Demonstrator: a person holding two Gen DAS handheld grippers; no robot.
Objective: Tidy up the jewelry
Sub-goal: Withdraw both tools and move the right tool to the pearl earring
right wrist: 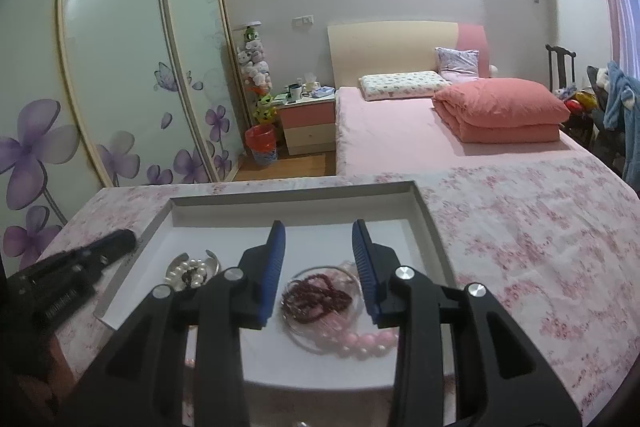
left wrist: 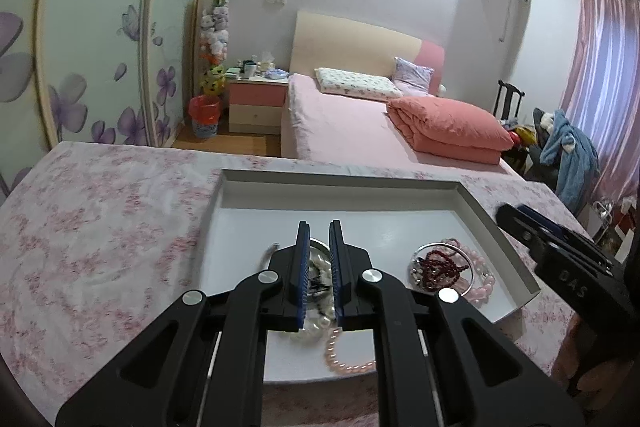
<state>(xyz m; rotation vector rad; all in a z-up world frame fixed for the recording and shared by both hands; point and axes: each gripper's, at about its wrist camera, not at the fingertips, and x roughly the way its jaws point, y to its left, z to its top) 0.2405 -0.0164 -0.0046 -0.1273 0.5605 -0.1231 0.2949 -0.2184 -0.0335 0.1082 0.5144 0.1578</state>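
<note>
While the left gripper [left wrist: 319, 227] is narrowed over white pearls [right wrist: 191, 270] near the tray's [left wrist: 496, 227] left edge, nothing is visibly pinched. The right gripper [right wrist: 319, 227] is spread above dark red beads [right wrist: 316, 297] and pink beads [right wrist: 362, 341].

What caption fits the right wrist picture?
Open right gripper hovers over dark red beads and pink bracelet in the white tray.

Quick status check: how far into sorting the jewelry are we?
Early. All jewelry lies in the white tray; nothing looks sorted. Dark red beads and pink beads overlap below the open right gripper. The left gripper, narrowly open, hangs over the white pearls. Neither grips anything. Separating the pieces all remains.
</note>
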